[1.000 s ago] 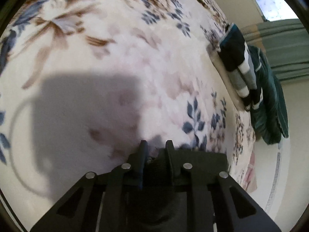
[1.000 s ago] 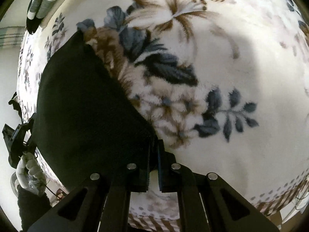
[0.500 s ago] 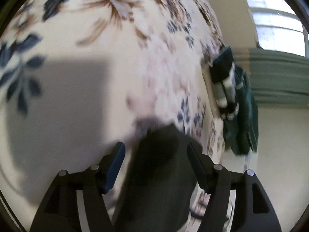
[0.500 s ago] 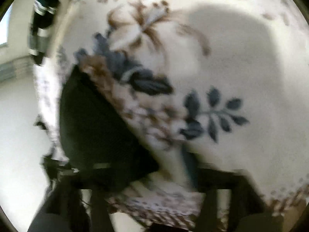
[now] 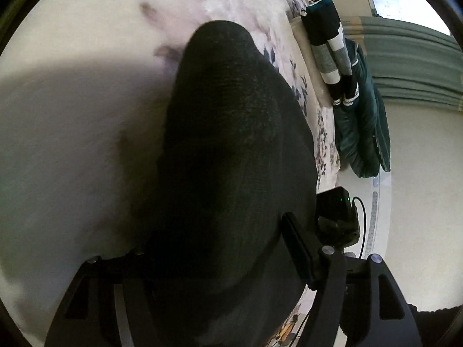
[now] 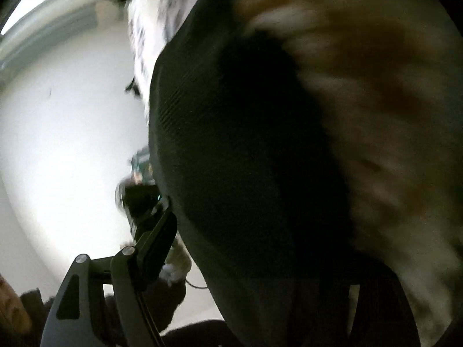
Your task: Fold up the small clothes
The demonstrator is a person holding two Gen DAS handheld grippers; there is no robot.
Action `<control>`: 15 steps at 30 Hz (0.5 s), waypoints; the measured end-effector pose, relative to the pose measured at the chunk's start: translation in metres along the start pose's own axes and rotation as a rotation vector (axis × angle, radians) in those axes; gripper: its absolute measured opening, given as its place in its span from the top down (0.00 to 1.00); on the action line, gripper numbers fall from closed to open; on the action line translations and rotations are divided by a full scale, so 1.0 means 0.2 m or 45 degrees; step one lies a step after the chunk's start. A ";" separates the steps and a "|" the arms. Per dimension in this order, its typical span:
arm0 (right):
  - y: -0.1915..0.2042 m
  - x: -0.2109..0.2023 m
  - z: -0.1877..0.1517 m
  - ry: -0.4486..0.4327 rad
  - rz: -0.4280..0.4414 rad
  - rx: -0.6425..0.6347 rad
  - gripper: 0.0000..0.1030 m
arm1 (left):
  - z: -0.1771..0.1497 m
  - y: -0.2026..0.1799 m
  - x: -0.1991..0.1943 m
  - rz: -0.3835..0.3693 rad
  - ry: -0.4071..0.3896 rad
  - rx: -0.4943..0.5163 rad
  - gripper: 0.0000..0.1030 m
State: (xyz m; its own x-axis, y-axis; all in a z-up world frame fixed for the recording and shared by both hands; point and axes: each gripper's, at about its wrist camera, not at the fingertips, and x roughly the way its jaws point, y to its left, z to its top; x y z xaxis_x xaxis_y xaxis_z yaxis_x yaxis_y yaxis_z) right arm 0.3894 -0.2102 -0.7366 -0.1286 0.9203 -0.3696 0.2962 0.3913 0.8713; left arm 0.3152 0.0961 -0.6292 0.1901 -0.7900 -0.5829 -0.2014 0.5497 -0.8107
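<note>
A dark knit garment [image 5: 231,150] lies on the floral blanket [image 5: 72,133] and fills the middle of the left wrist view. My left gripper [image 5: 214,248] is open, its jaws spread wide on either side of the cloth; the right finger [image 5: 298,245] shows, the left one is hidden by the cloth. In the blurred right wrist view the same garment [image 6: 246,150] fills the middle. My right gripper [image 6: 260,248] is open, its left finger [image 6: 156,240] beside the cloth, the other finger in shadow.
Folded clothes, a striped piece [image 5: 330,46] on dark green ones [image 5: 361,121], lie at the bed's far right edge. Beyond it are a pale wall [image 5: 419,188], a green curtain [image 5: 416,57] and my other gripper's black body [image 5: 338,217].
Both grippers were shut on the dark garment a second ago, then opened. Both cameras have since dropped close to the cloth, which now fills each view. The right view is motion-blurred.
</note>
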 end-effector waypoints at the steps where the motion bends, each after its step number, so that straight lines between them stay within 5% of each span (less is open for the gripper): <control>1: 0.03 0.04 0.02 0.027 -0.006 -0.022 0.22 | 0.00 0.00 -0.01 -0.008 -0.011 0.000 0.36; 3: 0.06 0.07 0.01 0.038 -0.031 -0.042 0.22 | -0.01 -0.02 -0.03 -0.014 -0.041 0.027 0.44; 5: 0.09 0.08 -0.01 0.018 -0.067 -0.045 0.26 | -0.02 -0.04 -0.06 0.017 -0.067 0.059 0.74; 6: 0.11 0.08 -0.03 -0.007 -0.093 -0.039 0.31 | -0.02 -0.05 -0.07 0.028 -0.080 0.069 0.77; 8: 0.12 0.05 -0.08 -0.053 -0.109 -0.021 0.59 | -0.01 -0.07 -0.10 0.056 -0.092 0.106 0.79; 9: 0.13 0.04 -0.10 -0.080 -0.095 -0.011 0.65 | -0.01 -0.09 -0.10 0.071 -0.084 0.124 0.80; 15: 0.31 -0.07 -0.24 -0.253 -0.082 -0.012 0.72 | 0.17 -0.31 -0.15 0.085 -0.052 0.213 0.81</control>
State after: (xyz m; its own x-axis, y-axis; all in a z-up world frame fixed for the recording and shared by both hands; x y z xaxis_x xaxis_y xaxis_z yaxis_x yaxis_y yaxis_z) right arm 0.3632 -0.1999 -0.6622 0.0425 0.8761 -0.4803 0.2848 0.4501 0.8463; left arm 0.3546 0.0945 -0.5628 0.2215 -0.7401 -0.6350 -0.0533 0.6410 -0.7657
